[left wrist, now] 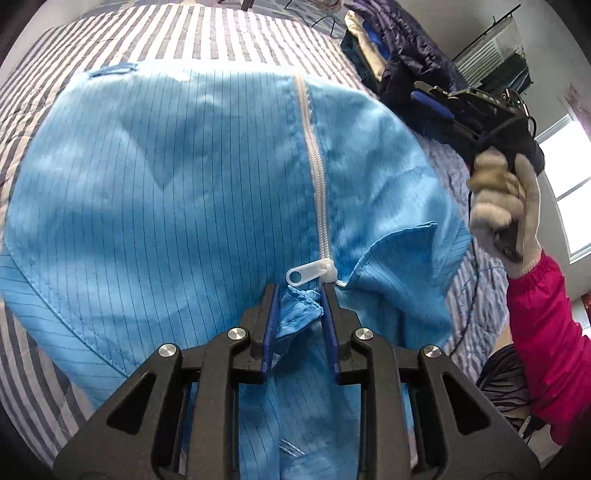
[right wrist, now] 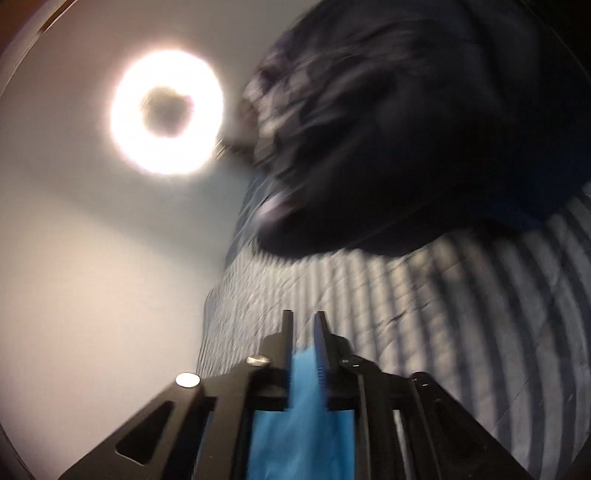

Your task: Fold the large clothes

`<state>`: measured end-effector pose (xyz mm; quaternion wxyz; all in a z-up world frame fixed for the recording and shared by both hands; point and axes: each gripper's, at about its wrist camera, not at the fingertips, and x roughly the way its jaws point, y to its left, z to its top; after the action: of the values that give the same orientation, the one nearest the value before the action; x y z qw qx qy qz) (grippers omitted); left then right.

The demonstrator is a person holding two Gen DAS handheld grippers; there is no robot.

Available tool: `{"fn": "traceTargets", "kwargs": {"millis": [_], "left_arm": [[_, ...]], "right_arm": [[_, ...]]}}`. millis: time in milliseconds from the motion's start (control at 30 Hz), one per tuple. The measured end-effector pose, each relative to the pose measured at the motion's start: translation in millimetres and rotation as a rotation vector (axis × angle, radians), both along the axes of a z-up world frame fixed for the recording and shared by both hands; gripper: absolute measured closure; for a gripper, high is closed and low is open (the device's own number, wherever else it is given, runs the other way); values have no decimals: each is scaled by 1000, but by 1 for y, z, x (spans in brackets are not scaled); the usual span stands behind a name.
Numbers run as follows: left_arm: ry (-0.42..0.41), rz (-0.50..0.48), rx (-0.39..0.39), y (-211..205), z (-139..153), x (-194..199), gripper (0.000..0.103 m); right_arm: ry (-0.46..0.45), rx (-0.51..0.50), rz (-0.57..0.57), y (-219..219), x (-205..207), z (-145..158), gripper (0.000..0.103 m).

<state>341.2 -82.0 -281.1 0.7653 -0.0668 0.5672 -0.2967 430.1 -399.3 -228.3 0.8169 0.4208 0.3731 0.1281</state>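
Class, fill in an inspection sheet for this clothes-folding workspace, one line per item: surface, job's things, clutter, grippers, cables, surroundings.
Surface: bed with a striped cover, largely covered by the garment.
Job's things: blue pinstriped garment spread out, white zipper closed up to its pull near the collar.
Clutter: pile of dark clothes at the far side of the bed.
Grippers: left gripper shut on the bunched collar; right gripper shut on blue fabric, raised in a gloved hand.
Cables: thin dark cable on the cover near the pile.
Surroundings: window, lit ring lamp.
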Motion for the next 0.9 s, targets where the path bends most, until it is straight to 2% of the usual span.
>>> {"fn": "traceTargets", "kwargs": {"millis": [133, 267, 333, 367, 400, 533, 633, 733, 833, 900], "left_arm": [[-40, 23, -74, 16, 26, 0, 79], [-99, 82, -99, 43, 49, 3, 79], [-118, 134, -96, 61, 52, 7, 79], [-124, 151, -87, 67, 51, 9, 79], [-119, 172, -76, 74, 46, 11, 79], [-66, 229, 2, 87, 19, 21, 79], [-84, 253, -33, 93, 27, 13, 79], [-127, 219, -107, 91, 50, -4, 79], [-133, 133, -182, 76, 61, -16, 79], [-137, 88, -168, 59, 59, -18, 79]], "right_arm": [[4, -150, 178, 49, -2, 15, 86], [9, -328, 322, 90, -14, 22, 86], [17, -381, 354, 95, -17, 19, 85], [21, -397, 360, 93, -25, 18, 80], [41, -425, 358, 91, -33, 12, 79], [151, -505, 360, 78, -52, -23, 84], [148, -594, 355, 86, -72, -19, 81], [77, -583, 340, 84, -94, 13, 80], [-22, -514, 370, 96, -106, 39, 80], [-94, -466, 432, 113, -116, 51, 80]]}}
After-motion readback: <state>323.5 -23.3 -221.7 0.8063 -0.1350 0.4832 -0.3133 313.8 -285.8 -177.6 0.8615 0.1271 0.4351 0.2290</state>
